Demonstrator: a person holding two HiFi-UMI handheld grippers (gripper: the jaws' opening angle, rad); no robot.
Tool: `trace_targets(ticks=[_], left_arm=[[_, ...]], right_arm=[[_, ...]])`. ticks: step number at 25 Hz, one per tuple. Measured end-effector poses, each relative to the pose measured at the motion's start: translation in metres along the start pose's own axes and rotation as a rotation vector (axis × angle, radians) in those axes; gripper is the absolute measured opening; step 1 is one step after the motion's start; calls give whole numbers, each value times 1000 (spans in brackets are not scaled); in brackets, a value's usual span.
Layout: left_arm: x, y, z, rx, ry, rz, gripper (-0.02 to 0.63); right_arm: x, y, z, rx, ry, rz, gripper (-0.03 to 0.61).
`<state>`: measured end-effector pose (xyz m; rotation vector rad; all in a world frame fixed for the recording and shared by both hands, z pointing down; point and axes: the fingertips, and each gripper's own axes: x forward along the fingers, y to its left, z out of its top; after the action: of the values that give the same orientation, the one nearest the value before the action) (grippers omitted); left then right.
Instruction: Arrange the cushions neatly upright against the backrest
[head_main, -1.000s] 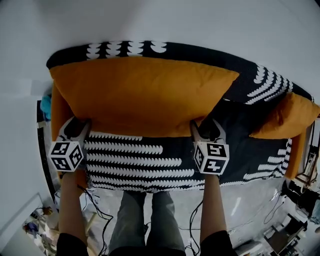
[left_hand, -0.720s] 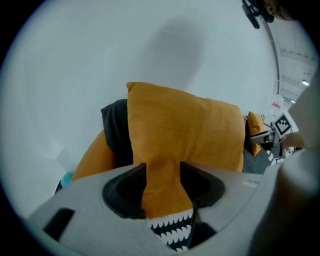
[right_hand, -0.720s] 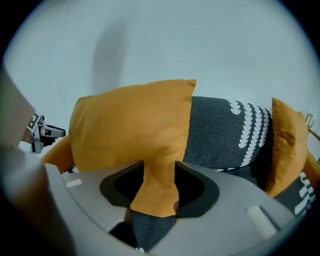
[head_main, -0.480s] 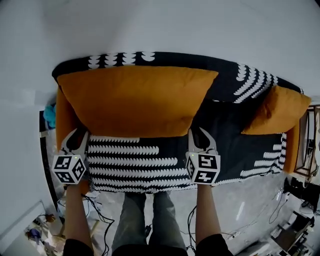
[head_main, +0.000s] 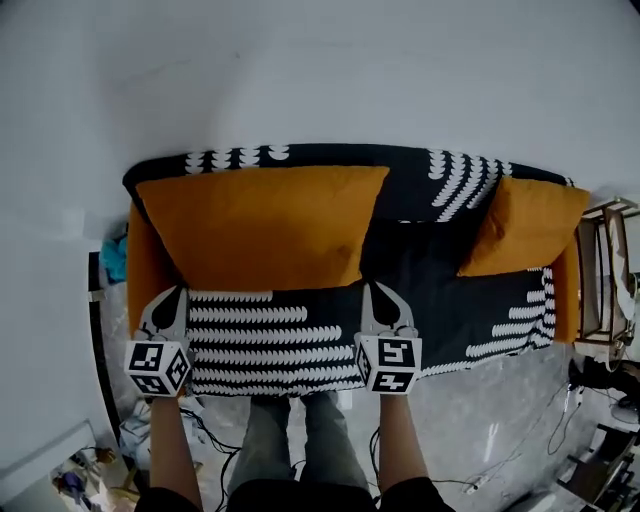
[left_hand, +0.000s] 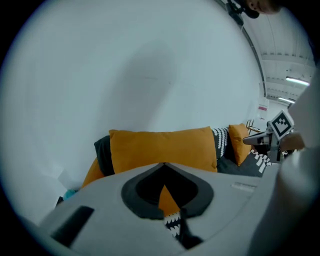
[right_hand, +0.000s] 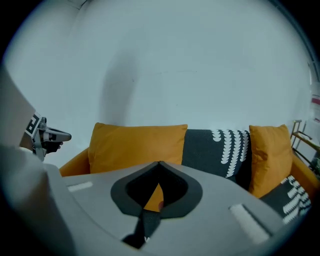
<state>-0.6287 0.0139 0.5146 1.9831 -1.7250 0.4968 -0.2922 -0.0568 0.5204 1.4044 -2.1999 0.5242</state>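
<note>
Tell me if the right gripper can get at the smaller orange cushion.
Probably yes: only bare patterned seat lies between the right gripper and the smaller orange cushion; its jaws, just closed on nothing, must open first.

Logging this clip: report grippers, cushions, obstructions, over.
Left gripper shut, empty; right gripper shut, empty. Large cushion upright against backrest; small cushion upright at right end. Nothing obstructing.
</note>
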Motion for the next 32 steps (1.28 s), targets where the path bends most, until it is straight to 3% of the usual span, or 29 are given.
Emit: trace_targets(ticks=[11, 16, 22, 32], left_arm=[[-52, -58, 83, 92, -99, -39, -2], [-78, -70, 123, 94, -152, -31, -2], [-105, -77, 168, 24, -254, -30, -2], [-146, -105, 208, 84, -309, -52, -2]], right_arm=[[-82, -12, 70, 6, -106, -28, 12], [-113, -8, 109, 1, -155, -17, 12], [-138, 6, 143, -36, -196, 14, 12], [-180, 14, 189, -44, -278, 20, 12]])
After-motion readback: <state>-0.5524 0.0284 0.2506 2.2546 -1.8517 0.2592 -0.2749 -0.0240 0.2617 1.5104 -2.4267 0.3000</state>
